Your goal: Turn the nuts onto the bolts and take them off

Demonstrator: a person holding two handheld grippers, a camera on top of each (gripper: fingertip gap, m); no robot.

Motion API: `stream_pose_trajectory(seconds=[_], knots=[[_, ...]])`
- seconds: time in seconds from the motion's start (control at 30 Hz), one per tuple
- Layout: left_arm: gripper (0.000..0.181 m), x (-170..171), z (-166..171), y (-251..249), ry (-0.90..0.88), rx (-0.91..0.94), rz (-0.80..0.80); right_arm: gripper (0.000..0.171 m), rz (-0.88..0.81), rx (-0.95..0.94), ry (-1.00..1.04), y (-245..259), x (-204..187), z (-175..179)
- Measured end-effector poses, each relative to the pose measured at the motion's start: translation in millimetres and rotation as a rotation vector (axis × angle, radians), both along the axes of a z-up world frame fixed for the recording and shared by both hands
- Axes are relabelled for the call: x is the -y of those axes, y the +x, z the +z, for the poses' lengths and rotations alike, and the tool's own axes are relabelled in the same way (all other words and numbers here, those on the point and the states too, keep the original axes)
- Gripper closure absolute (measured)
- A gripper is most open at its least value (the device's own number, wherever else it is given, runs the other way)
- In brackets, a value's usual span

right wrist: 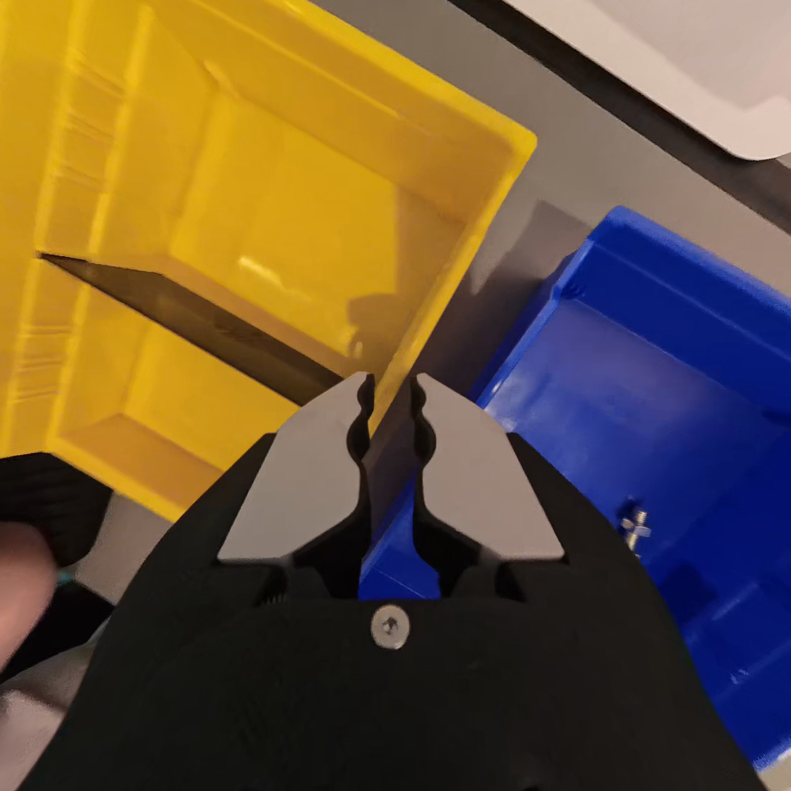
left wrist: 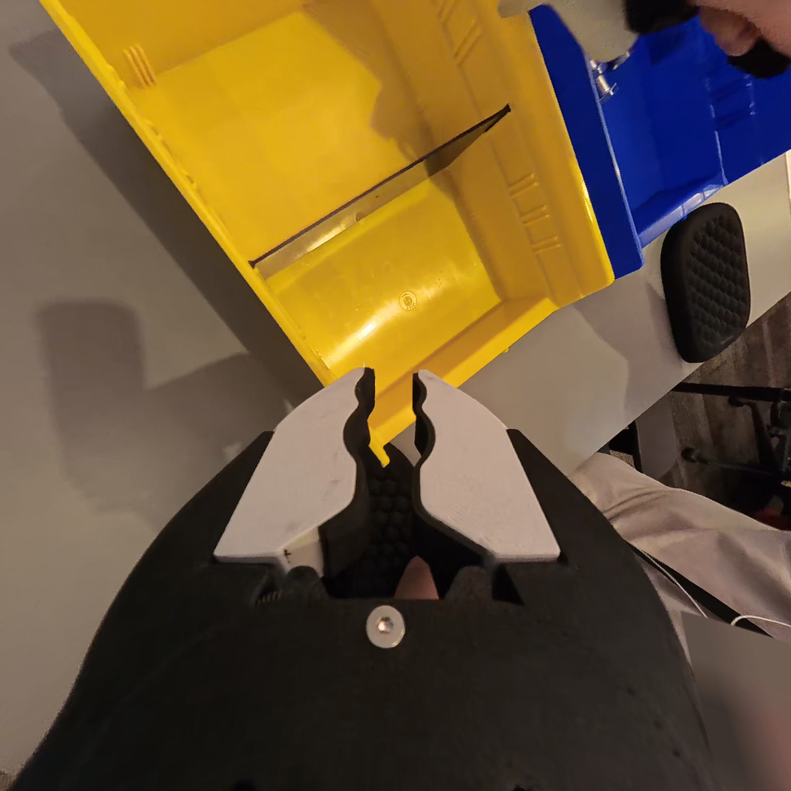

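A yellow bin (left wrist: 299,171) with a dark divider (left wrist: 385,188) lies on the grey table; both its compartments look empty. A blue bin (left wrist: 667,128) stands beside it, with small metal bolts and nuts (left wrist: 603,81) inside. My left gripper (left wrist: 394,376) is slightly open and empty over the yellow bin's near corner. In the right wrist view, my right gripper (right wrist: 391,379) is slightly open and empty above the gap between the yellow bin (right wrist: 257,214) and the blue bin (right wrist: 642,385). A bolt with a nut (right wrist: 635,524) lies in the blue bin, right of the gripper.
A black chair armrest (left wrist: 706,282) sits past the table edge at right. A hand with the other gripper (left wrist: 727,30) shows at top right. A white object (right wrist: 685,55) lies at the far table edge. A hand (right wrist: 21,590) shows at lower left. The tips of one gripper are about 20 cm away from the tips of the other.
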State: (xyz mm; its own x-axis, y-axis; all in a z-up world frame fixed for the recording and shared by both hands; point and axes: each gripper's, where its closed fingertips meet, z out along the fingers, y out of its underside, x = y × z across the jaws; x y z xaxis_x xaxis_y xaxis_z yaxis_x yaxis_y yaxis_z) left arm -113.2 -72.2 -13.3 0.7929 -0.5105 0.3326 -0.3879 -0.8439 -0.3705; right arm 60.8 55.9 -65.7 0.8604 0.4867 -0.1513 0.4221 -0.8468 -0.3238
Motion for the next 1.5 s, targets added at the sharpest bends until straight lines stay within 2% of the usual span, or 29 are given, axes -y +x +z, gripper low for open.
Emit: stream_pose_trajectory(seconds=[0.1, 0.27, 0.37, 0.43, 0.53, 0.6, 0.77, 1.0, 1.23, 1.37, 1.43, 1.5], knots=[[0.165, -2, 1, 1, 0.001, 0.022, -0.014, 0.151, -0.033, 0.027, -0.044, -5, -3, -15], [0.165, -3, 4, 0, 0.006, 0.05, -0.026, 0.153, -0.051, 0.132, 0.003, -9, -15, -21], [0.166, -4, 9, -1, 0.03, 0.071, -0.03, 0.152, -0.085, 0.118, -0.035, -18, -16, -31], [0.166, -4, 12, -1, 0.039, 0.083, -0.031, 0.159, -0.111, 0.089, -0.044, -23, -19, -35], [0.167, -2, 14, -4, 0.043, 0.094, -0.031, 0.158, -0.132, 0.097, -0.139, -24, -14, -54], [0.167, -1, 15, -5, 0.05, 0.101, -0.031, 0.164, -0.138, 0.094, -0.137, -26, -17, -54], [0.168, 1, 24, -8, 0.086, 0.121, -0.021, 0.163, -0.151, 0.086, -0.223, -28, -7, -47], [0.168, 15, 61, -15, 0.253, 0.137, 0.045, 0.161, -0.112, 0.206, -0.272, -20, 5, -3], [0.157, 46, 161, -28, 0.77, 0.318, 0.219, 0.163, -0.024, 0.194, -0.295, -6, 21, 80], [0.138, 56, 162, -26, 0.767, 0.341, 0.208, 0.161, -0.044, 0.147, -0.281, 48, 27, 134], [0.134, 49, 145, -15, 0.682, 0.31, 0.175, 0.162, -0.107, 0.139, -0.249, 96, 27, 155], [0.122, 33, 120, -4, 0.573, 0.221, 0.164, 0.163, -0.207, 0.147, -0.213, 155, 30, 171]])
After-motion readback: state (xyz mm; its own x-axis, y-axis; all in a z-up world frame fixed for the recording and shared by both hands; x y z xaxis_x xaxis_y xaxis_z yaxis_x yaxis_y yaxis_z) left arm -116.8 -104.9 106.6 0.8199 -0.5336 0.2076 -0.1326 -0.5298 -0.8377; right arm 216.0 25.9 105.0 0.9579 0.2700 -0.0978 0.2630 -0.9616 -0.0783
